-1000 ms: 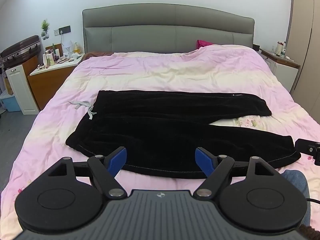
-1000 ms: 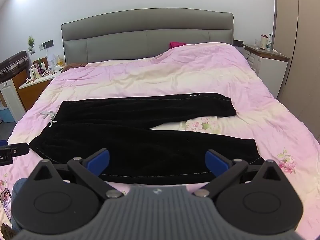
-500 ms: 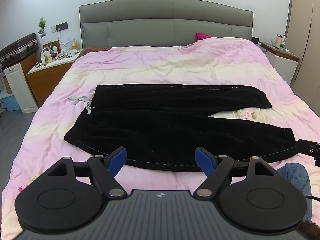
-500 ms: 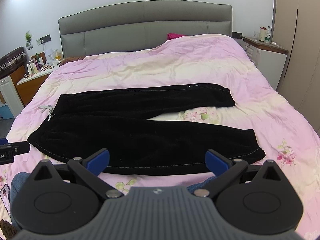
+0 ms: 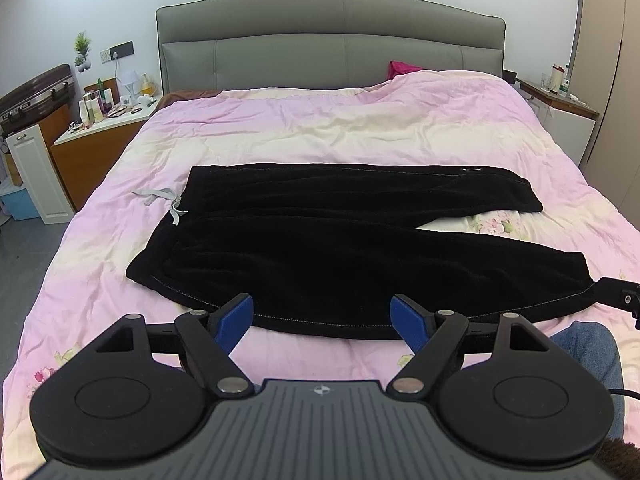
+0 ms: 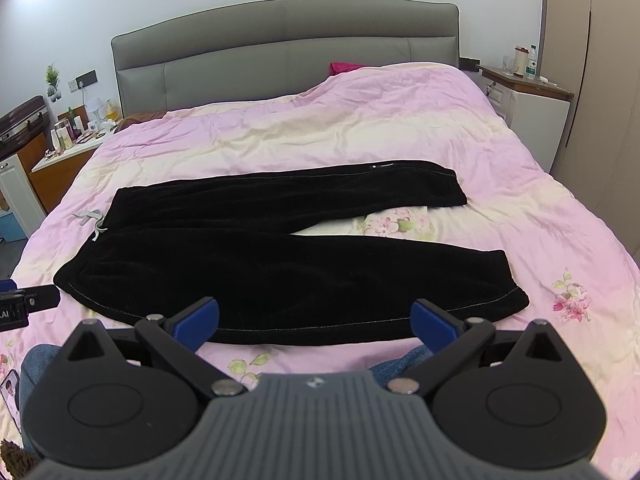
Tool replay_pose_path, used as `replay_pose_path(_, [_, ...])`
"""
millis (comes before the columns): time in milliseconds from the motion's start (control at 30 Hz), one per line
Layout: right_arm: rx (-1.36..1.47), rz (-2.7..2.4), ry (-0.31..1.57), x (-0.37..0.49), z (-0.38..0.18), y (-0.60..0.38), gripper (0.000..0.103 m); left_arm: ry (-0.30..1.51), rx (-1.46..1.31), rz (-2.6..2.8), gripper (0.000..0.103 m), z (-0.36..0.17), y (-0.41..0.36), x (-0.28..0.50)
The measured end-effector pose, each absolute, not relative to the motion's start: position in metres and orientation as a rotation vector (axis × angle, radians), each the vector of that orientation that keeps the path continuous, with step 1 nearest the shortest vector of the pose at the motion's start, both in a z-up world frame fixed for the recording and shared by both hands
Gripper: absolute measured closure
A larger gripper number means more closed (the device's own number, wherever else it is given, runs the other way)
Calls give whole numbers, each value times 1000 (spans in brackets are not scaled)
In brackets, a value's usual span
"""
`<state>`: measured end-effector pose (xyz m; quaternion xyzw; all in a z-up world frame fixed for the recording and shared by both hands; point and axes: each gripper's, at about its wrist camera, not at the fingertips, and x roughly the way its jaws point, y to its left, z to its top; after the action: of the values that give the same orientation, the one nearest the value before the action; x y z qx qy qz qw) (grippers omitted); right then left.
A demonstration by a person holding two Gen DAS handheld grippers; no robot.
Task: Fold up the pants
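Black pants [image 5: 340, 240] lie flat across the pink bed, waistband at the left with a grey drawstring [image 5: 164, 200], both legs pointing right and slightly apart. They also show in the right wrist view [image 6: 280, 256]. My left gripper [image 5: 322, 314] is open and empty, hovering just in front of the near pant leg's edge. My right gripper [image 6: 314, 316] is open and empty, also at the near edge of the pants. The right gripper's tip [image 5: 618, 298] shows at the near leg's cuff.
The bed [image 5: 360, 128] has a pink and cream duvet and a grey headboard [image 5: 328, 44]. A cluttered nightstand [image 5: 96, 128] stands at the left, another nightstand [image 6: 532, 100] at the right. A person's jeans-clad knee [image 5: 588, 348] is at the bed's near edge.
Both grippers have pulled back and risen slightly, so the pants sit a little farther away in each view. The pants have not moved. Both grippers stay open.
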<state>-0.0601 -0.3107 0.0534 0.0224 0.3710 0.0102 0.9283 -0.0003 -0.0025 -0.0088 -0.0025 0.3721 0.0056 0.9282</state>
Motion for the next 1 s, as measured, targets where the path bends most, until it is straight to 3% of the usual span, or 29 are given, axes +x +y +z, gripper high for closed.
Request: replay_pose_path(1000, [44, 14, 753, -65, 54, -311, 5, 756, -7, 13, 12, -6, -3, 1])
